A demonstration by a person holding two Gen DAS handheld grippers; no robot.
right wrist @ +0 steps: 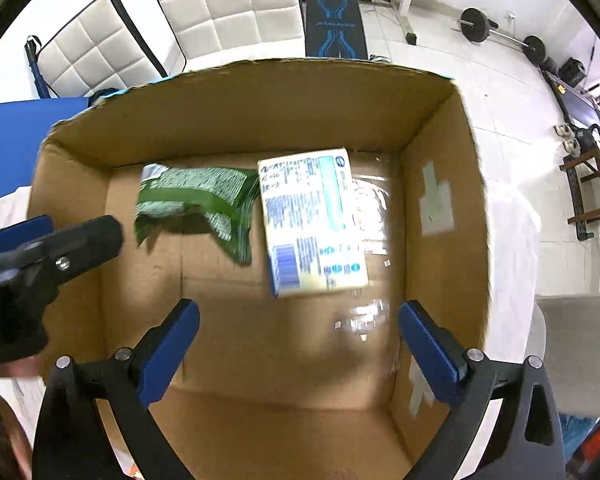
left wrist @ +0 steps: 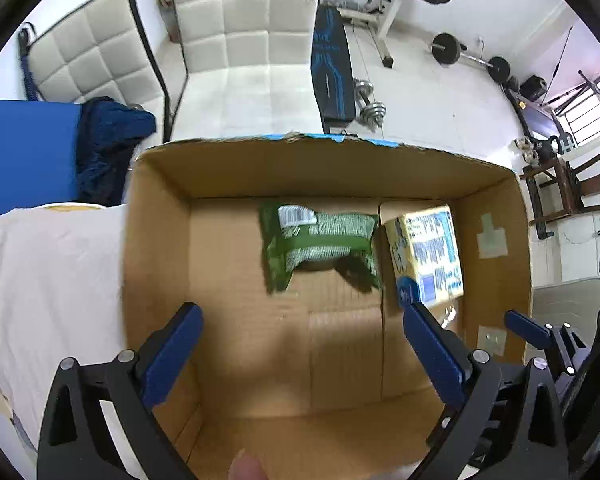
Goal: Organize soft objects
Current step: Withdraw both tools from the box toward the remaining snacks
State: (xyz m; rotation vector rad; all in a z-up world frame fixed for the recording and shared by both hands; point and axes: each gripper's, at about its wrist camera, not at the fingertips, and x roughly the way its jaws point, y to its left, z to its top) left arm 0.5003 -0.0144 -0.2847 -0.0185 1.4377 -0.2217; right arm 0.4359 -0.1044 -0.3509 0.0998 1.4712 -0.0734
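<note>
Brown box, green and yellow packs, blue-fingered grippers

The cardboard box (right wrist: 440,168) is plain brown; the soft pack (right wrist: 196,204) is green with white print, the packet (right wrist: 312,224) pale yellow with blue print. Both the left gripper (left wrist: 300,352) and right gripper (right wrist: 298,348) have blue fingers on black frames. The chairs (left wrist: 244,36) are white, quilted in squares.

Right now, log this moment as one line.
left gripper: open, empty | right gripper: open, empty | cardboard box: green pack, yellow-blue pack inside

Bright daylight, motion blur, fisheye edge warp, dark vignette
</note>
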